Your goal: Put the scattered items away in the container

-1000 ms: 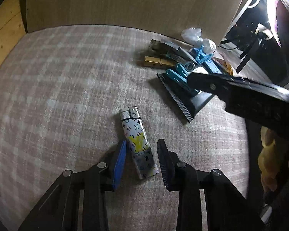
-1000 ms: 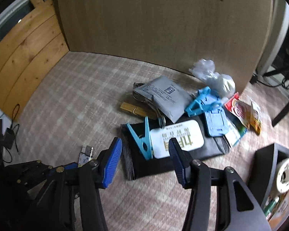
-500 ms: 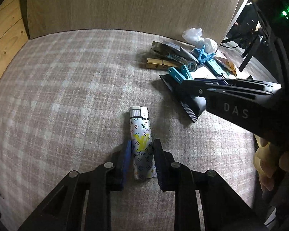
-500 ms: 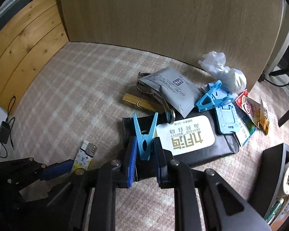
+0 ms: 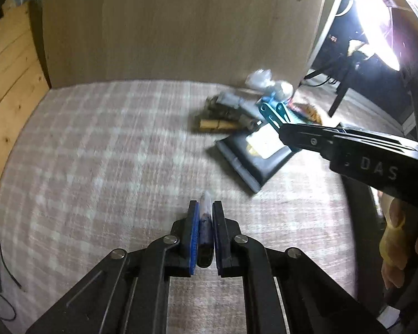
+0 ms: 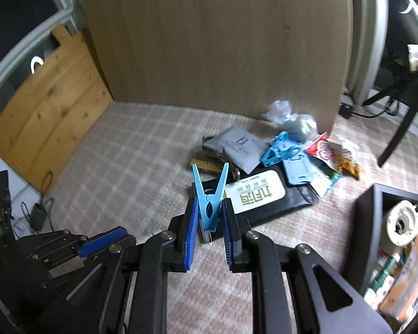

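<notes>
My left gripper (image 5: 205, 208) is shut on the patterned lighter (image 5: 205, 222), held edge-on and lifted off the checked cloth (image 5: 103, 153). My right gripper (image 6: 209, 211) is shut on a light blue clothespin (image 6: 209, 194) and holds it above the black wipes pack (image 6: 264, 197); it also shows in the left wrist view (image 5: 273, 112). The dark container (image 6: 373, 222) stands at the right, with a tape roll (image 6: 402, 220) and other items inside.
A pile lies at the back right: a grey pouch (image 6: 237, 147), a wooden peg (image 6: 203, 165), blue clips (image 6: 284, 150), snack packets (image 6: 331, 153) and a crumpled plastic bag (image 6: 289, 117). A wooden board (image 6: 209, 41) stands behind. A cable and adapter (image 6: 39, 214) lie left.
Both grippers closed, the left on the lighter and the right on the blue clothespin. Both have since lifted their items off the surface.
</notes>
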The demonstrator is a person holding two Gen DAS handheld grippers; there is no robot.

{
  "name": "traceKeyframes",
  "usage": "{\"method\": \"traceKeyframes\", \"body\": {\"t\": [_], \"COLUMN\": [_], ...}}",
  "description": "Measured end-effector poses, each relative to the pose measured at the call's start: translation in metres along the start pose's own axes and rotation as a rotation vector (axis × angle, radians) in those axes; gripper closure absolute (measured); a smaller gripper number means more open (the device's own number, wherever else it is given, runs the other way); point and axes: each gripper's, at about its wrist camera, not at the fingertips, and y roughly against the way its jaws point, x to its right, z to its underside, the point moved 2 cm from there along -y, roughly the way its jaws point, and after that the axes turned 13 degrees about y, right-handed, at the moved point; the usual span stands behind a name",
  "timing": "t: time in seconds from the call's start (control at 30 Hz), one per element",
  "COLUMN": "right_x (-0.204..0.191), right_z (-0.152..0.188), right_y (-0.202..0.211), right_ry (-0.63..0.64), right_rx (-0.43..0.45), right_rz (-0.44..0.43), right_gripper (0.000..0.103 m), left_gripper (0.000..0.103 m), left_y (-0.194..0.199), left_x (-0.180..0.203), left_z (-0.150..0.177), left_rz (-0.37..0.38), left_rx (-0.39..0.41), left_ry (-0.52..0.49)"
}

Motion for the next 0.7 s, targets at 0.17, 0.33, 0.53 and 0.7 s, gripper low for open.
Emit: {"method": "traceKeyframes", "body": {"t": [0.17, 0.33, 0.53, 0.7], "right_x": [0.008, 0.023, 0.043, 0.060], "right_z": [0.004, 0.010, 0.028, 0.053], "right_y": [0.039, 0.068, 0.102, 0.134], "right_ry": [-0.031, -0.070, -0.123, -0.185], "right_rx": [0.055, 0.091, 0.126, 0.166], "right_rz": [0.015, 0.035, 0.069, 0.119], "right_gripper": [0.086, 0.086, 0.086, 0.086], "left_gripper": [0.095, 0.095, 0.095, 0.095], "left_y": [0.019, 0.033, 0.046, 0.052], "left_x": [0.016, 0.030, 0.046, 0.064], "left_z": [-0.002, -0.002, -0.002, -0.001], "left_rz": [0.033, 0.063, 0.092, 0.125], "left_rx": [0.028, 0.048, 0.055, 0.047], "left_ry": [-0.034, -0.057, -0.081, -0.112]}}
